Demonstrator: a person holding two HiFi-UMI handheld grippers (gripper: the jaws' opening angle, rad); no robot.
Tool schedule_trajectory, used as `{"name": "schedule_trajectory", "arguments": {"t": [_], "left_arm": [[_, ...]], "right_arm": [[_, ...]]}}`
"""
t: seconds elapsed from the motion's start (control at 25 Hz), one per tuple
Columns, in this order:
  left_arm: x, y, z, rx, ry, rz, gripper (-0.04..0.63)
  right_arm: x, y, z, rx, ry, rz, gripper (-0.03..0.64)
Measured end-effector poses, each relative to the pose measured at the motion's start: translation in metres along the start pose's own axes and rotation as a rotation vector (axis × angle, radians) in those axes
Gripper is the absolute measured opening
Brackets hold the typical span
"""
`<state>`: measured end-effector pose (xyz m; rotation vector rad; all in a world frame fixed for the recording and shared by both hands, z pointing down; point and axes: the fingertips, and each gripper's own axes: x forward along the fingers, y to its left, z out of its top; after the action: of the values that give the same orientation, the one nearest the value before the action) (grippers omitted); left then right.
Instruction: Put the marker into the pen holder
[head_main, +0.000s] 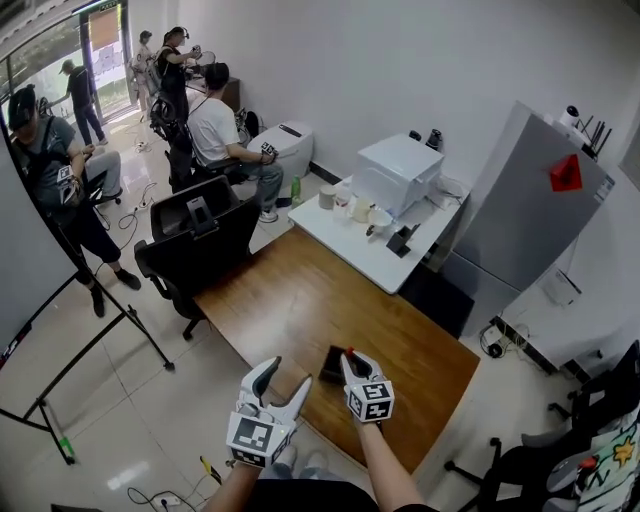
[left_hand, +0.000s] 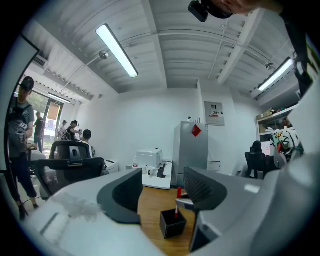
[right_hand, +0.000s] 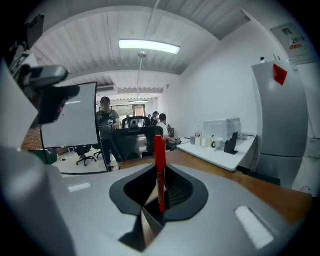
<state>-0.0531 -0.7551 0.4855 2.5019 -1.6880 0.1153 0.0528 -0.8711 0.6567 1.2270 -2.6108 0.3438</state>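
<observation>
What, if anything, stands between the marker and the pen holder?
Nothing visible. The right tongs hold the marker upright over the pen holder, whose top is open, and the marker's lower end is already at the opening.

Left tongs (head_main: 282, 384) open, jaws apart, right tongs (head_main: 352, 360) clamped on marker (right_hand: 160, 170), side by side, pointing forward.

Red marker (right_hand: 159, 165) upright, black pen holder (left_hand: 173, 225)
</observation>
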Motion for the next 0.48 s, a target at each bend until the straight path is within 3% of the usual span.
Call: {"name": "schedule_trajectory", "arguments": {"t": [0.2, 0.48], "left_arm": [[-0.013, 0.005, -0.005, 0.001, 0.038, 0.047, 0.258], [-0.02, 0.005, -0.017, -0.001, 0.066, 0.048, 0.258]], "right_arm": [[0.036, -0.002, -0.057, -0.002, 0.17, 0.012, 0.052], [0.046, -0.012, -0.088, 0.017, 0.339, -0.097, 0.054]]}}
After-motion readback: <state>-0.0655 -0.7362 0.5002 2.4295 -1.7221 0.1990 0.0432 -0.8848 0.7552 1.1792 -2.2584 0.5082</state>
